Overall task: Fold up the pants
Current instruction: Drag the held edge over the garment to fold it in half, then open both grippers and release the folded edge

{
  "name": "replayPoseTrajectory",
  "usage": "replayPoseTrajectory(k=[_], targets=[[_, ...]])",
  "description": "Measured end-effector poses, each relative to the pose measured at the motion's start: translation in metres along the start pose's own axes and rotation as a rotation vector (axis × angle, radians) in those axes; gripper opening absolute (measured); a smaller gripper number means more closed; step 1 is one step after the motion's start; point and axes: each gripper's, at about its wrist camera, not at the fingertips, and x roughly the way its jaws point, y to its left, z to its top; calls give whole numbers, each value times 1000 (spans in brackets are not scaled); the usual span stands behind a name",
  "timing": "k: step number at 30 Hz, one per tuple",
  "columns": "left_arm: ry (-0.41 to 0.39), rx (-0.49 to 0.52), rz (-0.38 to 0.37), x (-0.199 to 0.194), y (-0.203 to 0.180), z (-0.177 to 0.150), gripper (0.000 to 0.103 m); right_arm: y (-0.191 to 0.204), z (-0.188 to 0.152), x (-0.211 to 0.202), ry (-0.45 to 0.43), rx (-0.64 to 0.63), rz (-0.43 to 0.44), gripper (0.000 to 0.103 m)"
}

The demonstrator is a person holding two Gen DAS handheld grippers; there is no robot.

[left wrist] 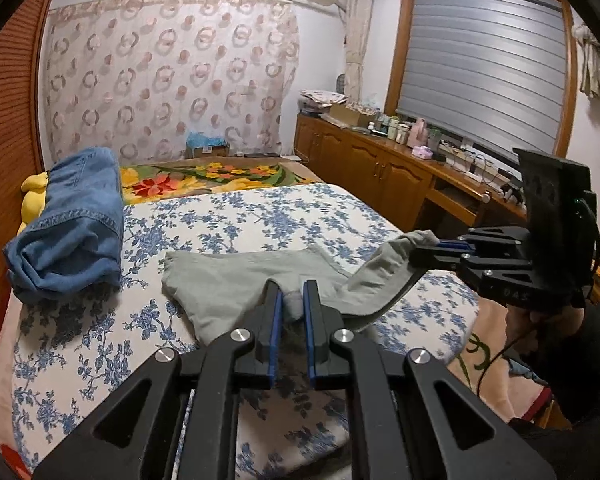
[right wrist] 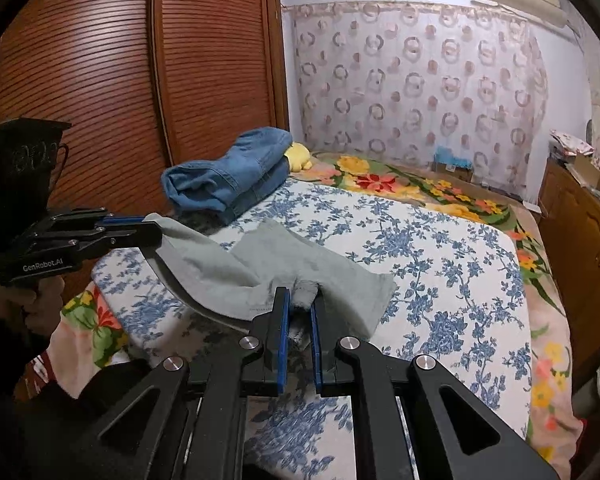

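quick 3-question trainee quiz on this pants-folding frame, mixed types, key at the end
1. True or false: both the left gripper and the right gripper are shut on the grey pants.
2. Multiple choice: the folded blue jeans lie (A) on the bed next to the wardrobe, (B) on the floor, (C) on the wooden cabinet.
3. Fill in: the pants rest on a sheet printed with blue ____.

Key: 1 true; 2 A; 3 flowers.

yellow plush toy half hidden behind folded jeans, countertop bottles too small to tell
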Motion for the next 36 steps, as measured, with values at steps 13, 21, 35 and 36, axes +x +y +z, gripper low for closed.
replayPoseTrajectory(k=[13, 21, 35, 36], targets=[[0, -14, 64, 52, 32, 19, 10, -18, 23, 78, 11, 29, -51, 9], [0, -2, 95, 65, 37, 26, 14, -25, 28, 109, 38, 41, -72, 9], [105, -15, 89, 80, 50, 2, 49, -34, 30, 136, 60, 56, -76, 9], [118, -21, 90, 82, 51, -2, 49, -35, 30, 137, 60, 58, -76, 9]])
